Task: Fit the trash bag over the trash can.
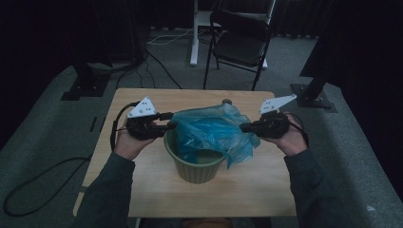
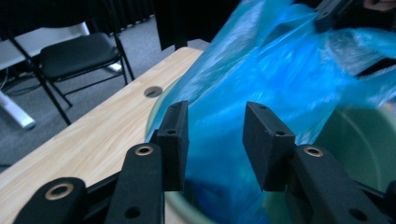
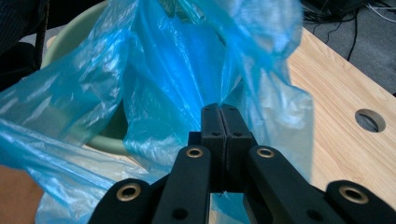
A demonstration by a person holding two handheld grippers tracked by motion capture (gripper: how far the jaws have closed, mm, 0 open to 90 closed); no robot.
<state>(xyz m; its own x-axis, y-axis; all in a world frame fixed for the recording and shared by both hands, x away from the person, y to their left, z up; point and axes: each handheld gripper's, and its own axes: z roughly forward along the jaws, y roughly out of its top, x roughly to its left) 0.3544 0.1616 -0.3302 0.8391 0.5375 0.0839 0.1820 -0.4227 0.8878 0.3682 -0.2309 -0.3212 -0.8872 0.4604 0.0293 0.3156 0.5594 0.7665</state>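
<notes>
Left gripper [image 1: 167, 121]: I hold it at 9 o'clock of the bucket, jaws aimed toward 3 o'clock along the rim.
Left jaw state: apart; in my left gripper view [image 2: 215, 140] the two black pads stand spread with blue film showing in the gap, and neither pad presses on it.
Right gripper [image 1: 243, 127]: I hold it at 3 o'clock of the bucket, jaws aimed toward 9 o'clock.
Right jaw state: together, clamped on the edge of the blue plastic bag; in my right gripper view [image 3: 225, 122] the pads meet with the film pinched between them.
Blue plastic bag [image 1: 214, 130]: draped in and over the mouth of the bucket, bunched high at 12 o'clock, one flap hanging over the outside wall at 4 o'clock.
Green bucket [image 1: 198, 172]: upright at the centre of the table, ribbed wall facing me, its rim just beside my left jaws.
Wooden table [image 1: 142, 178]: light top; a round cable hole sits at 12 o'clock of the bucket.
Folding chair [image 1: 237, 42]: black, on the floor beyond the table's far edge at 12 o'clock.
</notes>
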